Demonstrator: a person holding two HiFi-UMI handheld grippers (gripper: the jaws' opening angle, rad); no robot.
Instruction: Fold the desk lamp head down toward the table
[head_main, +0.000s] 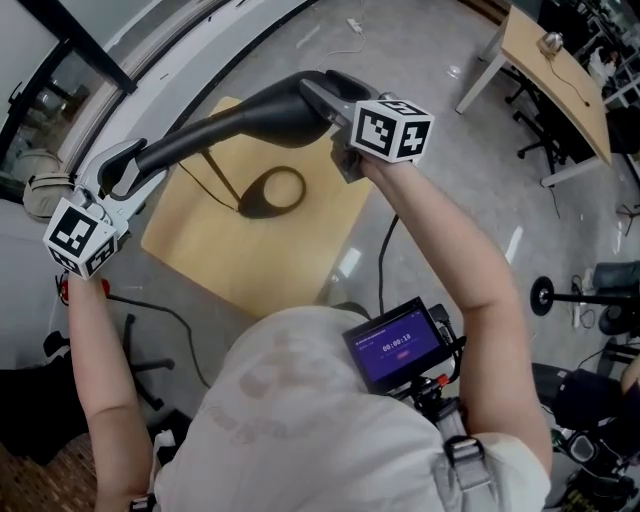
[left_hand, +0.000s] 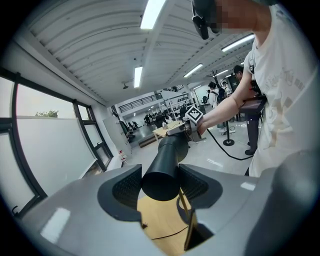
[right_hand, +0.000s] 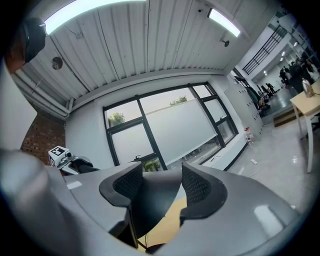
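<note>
A black desk lamp head (head_main: 235, 120), long and widening to the right, hangs tilted above a light wooden table (head_main: 300, 250). Its thin stem (head_main: 222, 180) drops to a round black base (head_main: 272, 192) on the tabletop. My left gripper (head_main: 125, 170) is shut on the narrow lower end of the lamp head; in the left gripper view the black tube (left_hand: 165, 165) sits between both pads of that gripper (left_hand: 160, 185). My right gripper (head_main: 325, 100) is shut on the wide upper end, and the dark shell (right_hand: 150, 205) fills the gap between its jaws (right_hand: 162, 187).
A second wooden table (head_main: 560, 70) stands at the upper right. A window wall runs along the upper left. Cables (head_main: 160, 310) lie on the floor at the left, and a round-footed stand (head_main: 545, 295) is at the right. A purple-screened device (head_main: 395, 345) hangs at the person's chest.
</note>
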